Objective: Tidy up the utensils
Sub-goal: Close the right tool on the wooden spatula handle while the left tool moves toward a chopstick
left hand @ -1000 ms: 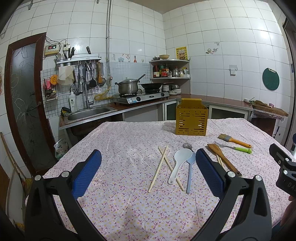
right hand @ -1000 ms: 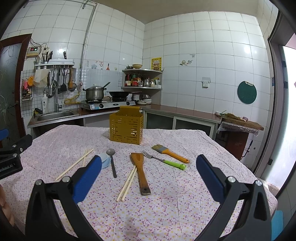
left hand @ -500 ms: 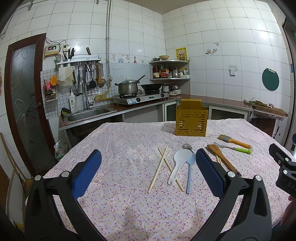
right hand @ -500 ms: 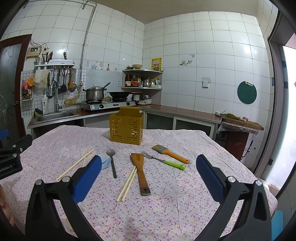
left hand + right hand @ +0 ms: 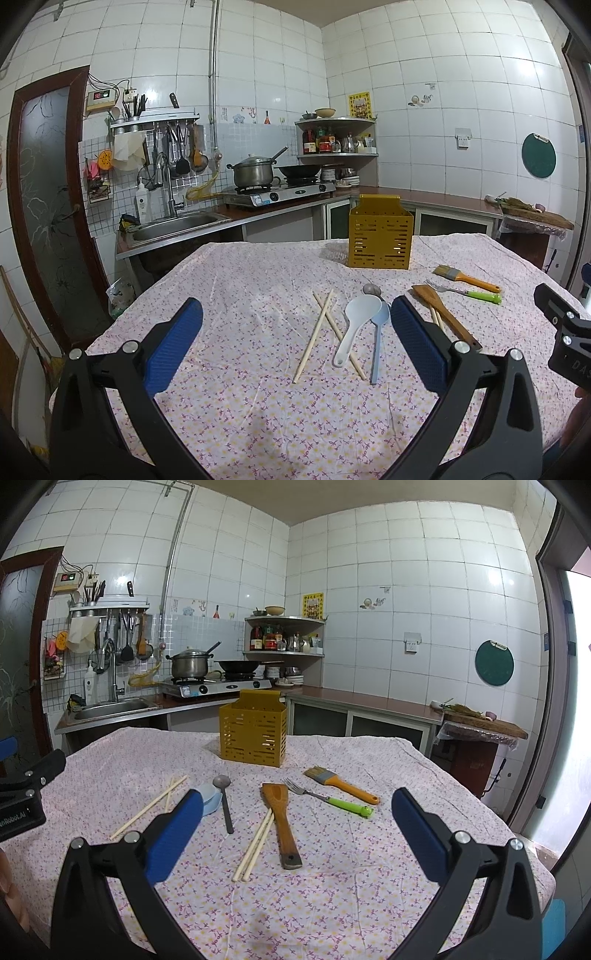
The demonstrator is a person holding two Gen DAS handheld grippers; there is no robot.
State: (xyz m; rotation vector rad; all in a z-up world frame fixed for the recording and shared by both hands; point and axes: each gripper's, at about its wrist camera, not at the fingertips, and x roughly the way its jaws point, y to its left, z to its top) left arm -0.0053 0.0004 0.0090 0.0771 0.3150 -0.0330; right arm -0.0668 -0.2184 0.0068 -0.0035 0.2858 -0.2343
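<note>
Home kitchen: stove, sink, tiled walls.

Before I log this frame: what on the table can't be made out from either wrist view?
- Yellow holder: its inside is hidden by its own walls in both views.
- Light blue spoon: the right gripper's finger covers most of it in the right view.
- Metal spoon: the white rice paddle hides its handle in the left view.

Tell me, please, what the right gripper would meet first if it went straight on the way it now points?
Probably the wooden spatula and the chopsticks beside it, lying between the open right gripper fingers. Beyond them stands the yellow utensil holder. Depth is hard to judge here.
</note>
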